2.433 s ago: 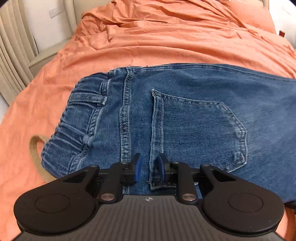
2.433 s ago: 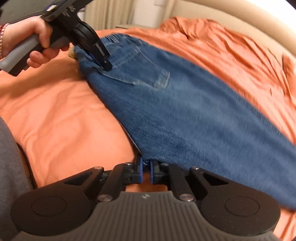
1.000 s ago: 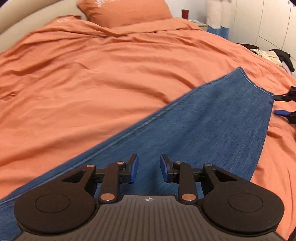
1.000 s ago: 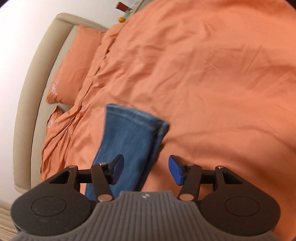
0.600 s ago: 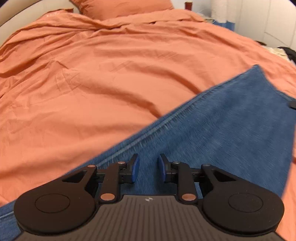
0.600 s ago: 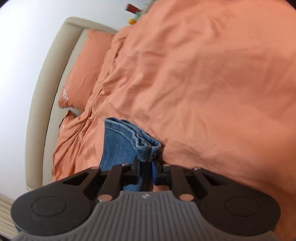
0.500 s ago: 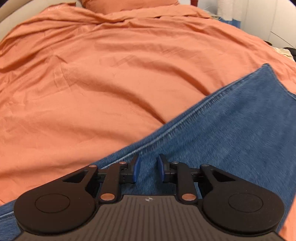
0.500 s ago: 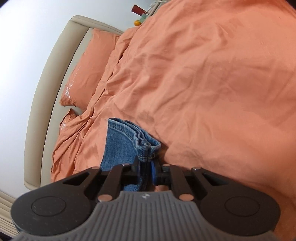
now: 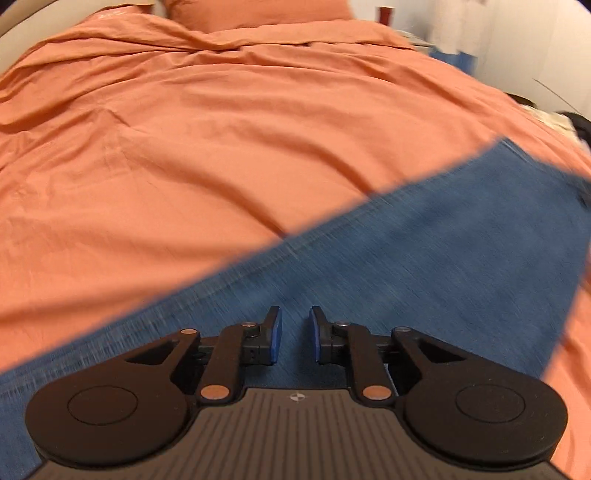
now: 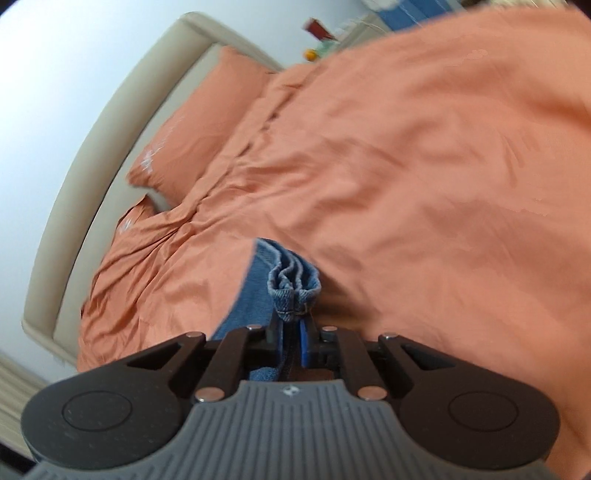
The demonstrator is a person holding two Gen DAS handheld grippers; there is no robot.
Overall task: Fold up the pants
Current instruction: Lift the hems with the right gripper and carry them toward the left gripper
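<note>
Blue denim pants (image 9: 424,254) lie on the orange bedspread, one leg running from lower left to upper right in the left wrist view. My left gripper (image 9: 294,334) hovers over the leg, its jaws a little apart with nothing between them. My right gripper (image 10: 291,332) is shut on the hem end of the pants (image 10: 293,282) and holds it lifted, the bunched hem sticking up past the fingertips. Both views are blurred by motion.
The orange bedspread (image 9: 221,129) covers the whole bed. Orange pillows (image 10: 192,133) lie against a beige headboard (image 10: 110,122). A nightstand with small items (image 10: 321,33) stands beyond the pillows. White cupboards (image 9: 535,44) are at the far right.
My right gripper closed on the pants hem and has lifted it, tilting the view. My left gripper slid along the leg, its jaws staying slightly apart.
</note>
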